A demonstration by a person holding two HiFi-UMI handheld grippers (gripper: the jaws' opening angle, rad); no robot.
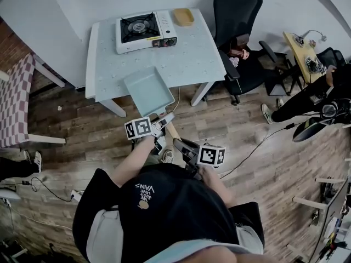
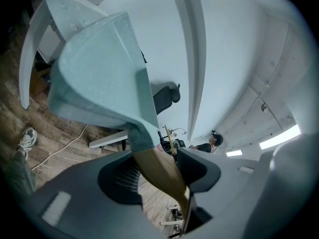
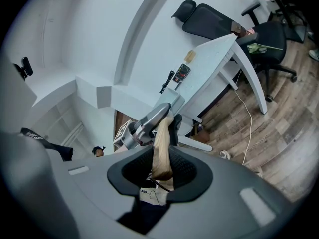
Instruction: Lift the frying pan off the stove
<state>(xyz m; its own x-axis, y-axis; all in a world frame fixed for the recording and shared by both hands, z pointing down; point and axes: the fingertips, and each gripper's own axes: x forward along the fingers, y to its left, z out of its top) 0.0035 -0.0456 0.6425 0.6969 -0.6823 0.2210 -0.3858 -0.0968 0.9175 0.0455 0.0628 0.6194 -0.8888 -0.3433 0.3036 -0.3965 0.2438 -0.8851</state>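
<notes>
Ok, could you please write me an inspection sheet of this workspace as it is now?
Surface: white table, with the stove and a dish at its far edge.
Job's things: stove, burner bare; teal frying pan is off it, held over the table's near edge.
Clutter: tan dish beside the stove.
Grippers: left gripper and right gripper both have their jaws closed on the pan's wooden handle.
Cables: white cable under the table; black cable across the floor.
Surroundings: black office chair, checkered chair, a person at the right.
</notes>
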